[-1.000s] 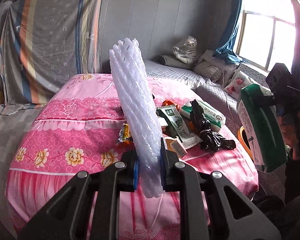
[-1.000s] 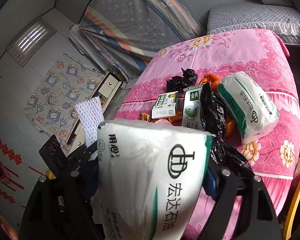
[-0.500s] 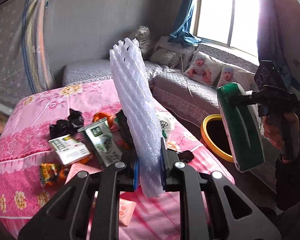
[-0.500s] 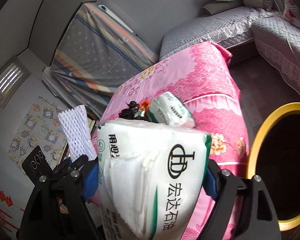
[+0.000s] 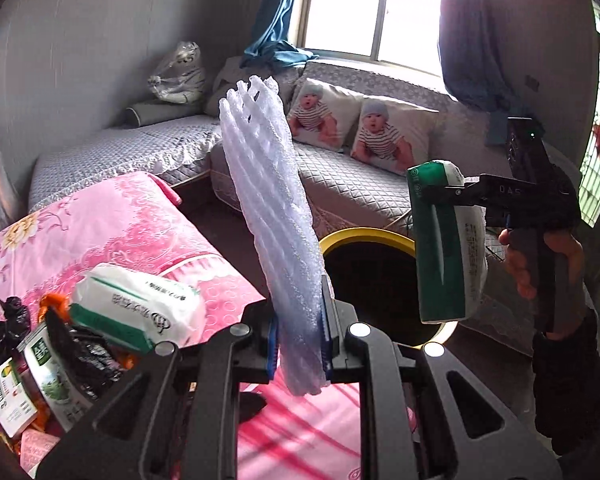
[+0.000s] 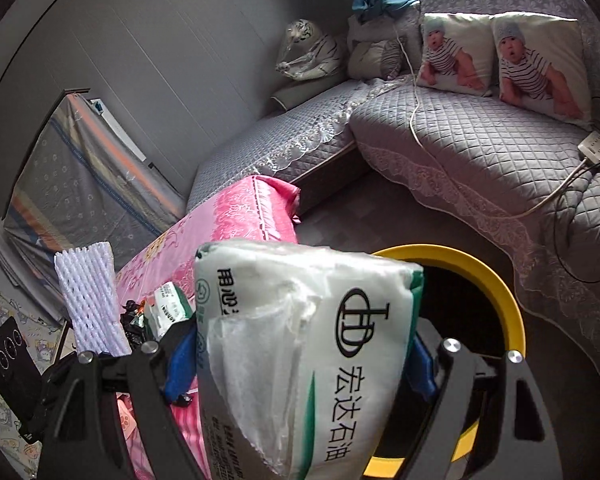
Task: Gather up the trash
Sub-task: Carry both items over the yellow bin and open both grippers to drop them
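Clamping a white foam fruit-net sleeve [image 5: 268, 216] between its blue pads, the left gripper [image 5: 298, 344] holds it upright, jaws squeezed narrow on the mesh. The right gripper [image 6: 300, 364] grips a white-and-green plastic tissue pack [image 6: 312, 356], jaws wide around its sides; black print on the pack reads 宏达石油 under a round logo, with 用心 on its other face. The round yellow-rimmed bin [image 5: 366, 236] with a dark inside serves as landmark: in the left wrist view the pack hangs over the bin's right rim and the sleeve stands before its left rim. Left of the bin lies the pink floral-covered table [image 5: 140, 220], carrying a second white-and-green tissue pack [image 5: 140, 312], green-labelled cartons whose writing is too small to read, and black crumpled bags [image 5: 8, 328]. Behind the bin runs a grey quilted sofa [image 6: 460, 136] with two baby-print cushions.
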